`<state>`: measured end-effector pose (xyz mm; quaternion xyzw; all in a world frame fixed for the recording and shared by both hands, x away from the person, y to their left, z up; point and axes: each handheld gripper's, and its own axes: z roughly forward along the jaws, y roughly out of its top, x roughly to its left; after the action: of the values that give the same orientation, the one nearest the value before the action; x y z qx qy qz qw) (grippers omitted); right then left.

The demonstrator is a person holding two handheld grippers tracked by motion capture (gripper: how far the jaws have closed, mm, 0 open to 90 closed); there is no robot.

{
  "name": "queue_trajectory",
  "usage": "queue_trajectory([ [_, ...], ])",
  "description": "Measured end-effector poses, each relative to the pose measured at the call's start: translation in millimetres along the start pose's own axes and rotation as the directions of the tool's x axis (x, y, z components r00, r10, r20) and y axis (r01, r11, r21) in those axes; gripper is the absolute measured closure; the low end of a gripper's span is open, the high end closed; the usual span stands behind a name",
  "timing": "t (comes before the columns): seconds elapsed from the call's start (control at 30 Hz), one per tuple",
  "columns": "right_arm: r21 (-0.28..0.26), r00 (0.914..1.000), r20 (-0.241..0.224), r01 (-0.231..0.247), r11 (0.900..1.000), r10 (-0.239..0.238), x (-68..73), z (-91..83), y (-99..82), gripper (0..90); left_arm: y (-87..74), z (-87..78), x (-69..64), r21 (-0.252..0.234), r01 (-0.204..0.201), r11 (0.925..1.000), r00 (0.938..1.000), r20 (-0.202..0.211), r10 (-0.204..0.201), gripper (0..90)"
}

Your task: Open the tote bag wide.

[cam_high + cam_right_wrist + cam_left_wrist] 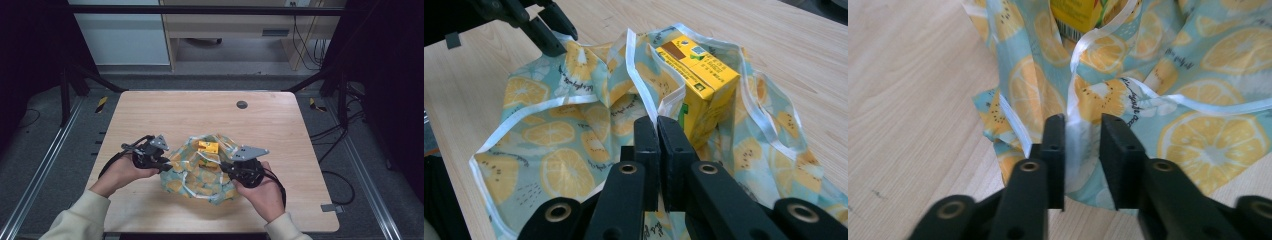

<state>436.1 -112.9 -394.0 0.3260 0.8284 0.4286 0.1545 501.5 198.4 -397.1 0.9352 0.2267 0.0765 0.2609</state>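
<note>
A light-blue cloth bag (197, 180) printed with lemon slices and edged in white ribbon lies on the wooden table (175, 110). A yellow juice carton (208, 146) stands inside its open mouth. My left gripper (167, 166) is at the bag's left rim. In the left gripper view the jaws (1083, 130) stand a little apart, with bunched bag (1198, 135) cloth and ribbon pinched between them. My right gripper (225, 167) is at the bag's right rim. Its jaws (657, 125) are nearly together on the ribbon edge beside the carton (704, 75). The left gripper (555, 42) appears beyond the bag (549, 135).
A round dark grommet (242, 104) sits near the table's far edge. A small grey clip (332, 207) is at the near right edge. Black frame posts and cables stand on the floor on both sides. Bare wood lies behind the bag.
</note>
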Motion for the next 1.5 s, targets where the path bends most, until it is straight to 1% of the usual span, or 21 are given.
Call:
queue_trajectory([
  [0.13, -0.009, 1.0, 0.006, 0.0, 1.0, 0.0, -0.5, -8.0, -4.2, 88.0, -5.3, -11.9, -7.8, -0.045, -0.008, 0.999, 0.9993, -0.036, 0.006, 82.1],
  [0.27, -0.012, 1.0, 0.007, -0.002, 0.9999, 0.002, 0.4, -14.1, -14.6, 88.1, -14.4, -20.5, -16.9, -0.086, -0.011, 0.9962, 0.9992, -0.038, 0.008, 83.9],
  [0.3, -0.01, 1.0, 0.006, -0.002, 0.9999, 0.002, 0.7, -15.0, -17.6, 88.1, -16.6, -22.0, -18.7, -0.088, -0.013, 0.996, 0.999, -0.043, 0.009, 84.0],
  [0.33, -0.009, 1.0, 0.005, -0.004, 0.9999, 0.004, 1.1, -15.7, -20.5, 88.1, -19.3, -23.0, -21.4, -0.107, -0.006, 0.9943, 0.9991, -0.042, 0.001, 84.1],
  [0.37, -0.011, 1.0, 0.003, -0.005, 0.9999, 0.005, 1.0, -16.6, -23.6, 88.1, -20.6, -24.3, -22.1, -0.105, -0.013, 0.9944, 0.9992, -0.038, 0.009, 84.2],
  [0.47, -0.027, 0.9997, -0.005, -0.023, 0.9994, 0.023, -0.3, -18.3, -29.4, 88.1, -25.8, -25.1, -27.5, -0.124, -0.011, 0.9922, 0.9991, -0.042, 0.006, 84.6],
  [0.53, -0.029, 0.9996, -0.009, -0.029, 0.9992, 0.029, -1.1, -18.8, -34.4, 88.1, -29.6, -24.3, -29.2, -0.121, -0.019, 0.9925, 0.9989, -0.044, 0.013, 85.4],
  [0.6, -0.027, 0.9994, -0.015, -0.033, 0.9991, 0.033, -1.4, -19.0, -38.7, 88.2, -34.6, -22.3, -29.5, -0.115, -0.016, 0.9932, 0.9991, -0.041, 0.011, 86.3],
  [0.7, -0.018, 0.9988, -0.022, -0.045, 0.9988, 0.044, -2.0, -19.2, -46.0, 88.3, -40.7, -17.1, -29.4, -0.112, 0.002, 0.9937, 0.9994, -0.034, -0.006, 87.3],
  [0.8, 0.004, 0.9987, -0.036, -0.037, 0.9993, 0.037, -1.0, -17.1, -53.2, 88.2, -46.2, -11.0, -30.7, -0.101, 0.012, 0.9948, 0.9996, -0.024, -0.015, 88.0],
  [0.87, 0.017, 0.9984, -0.042, -0.036, 0.9992, 0.037, 0.2, -15.2, -57.3, 88.1, -48.6, -7.5, -33.2, -0.102, 0.016, 0.9947, 0.9997, -0.017, -0.018, 88.2],
  [1.0, 0.031, 0.9981, -0.05, -0.035, 0.9989, 0.037, 2.9, -10.7, -62.7, 87.9, -51.3, -2.3, -38.6, -0.091, 0.003, 0.9958, 0.9996, -0.026, -0.005, 88.2],
  [1.1, 0.052, 0.9978, -0.06, -0.023, 0.9984, 0.026, 5.1, -7.2, -65.8, 87.2, -53.4, 1.7, -41.0, -0.077, -0.009, 0.997, 0.9996, -0.027, 0.007, 88.2],
  [1.17, 0.07, 0.9965, -0.08, -0.019, 0.9974, 0.024, 6.2, -4.2, -68.4, 85.3, -54.7, 4.4, -41.8, -0.074, -0.007, 0.9972, 0.9997, -0.024, 0.005, 88.1],
  [1.3, 0.098, 0.9969, -0.075, -0.018, 0.995, 0.025, 7.3, 1.0, -71.3, 80.1, -56.0, 7.5, -42.5, -0.07, -0.007, 0.9975, 0.9996, -0.029, 0.005, 87.9],
  [1.43, 0.085, 0.9979, -0.057, -0.026, 0.996, 0.031, 5.4, -0.5, -68.2, 70.0, -57.1, 10.3, -43.9, -0.061, -0.012, 0.9981, 0.9996, -0.027, 0.011, 87.9],
  [1.5, 0.063, 0.9987, -0.043, -0.025, 0.9977, 0.028, 4.1, -3.8, -64.2, 66.6, -57.8, 11.6, -43.5, -0.058, -0.014, 0.9982, 0.9995, -0.028, 0.013, 87.8],
])
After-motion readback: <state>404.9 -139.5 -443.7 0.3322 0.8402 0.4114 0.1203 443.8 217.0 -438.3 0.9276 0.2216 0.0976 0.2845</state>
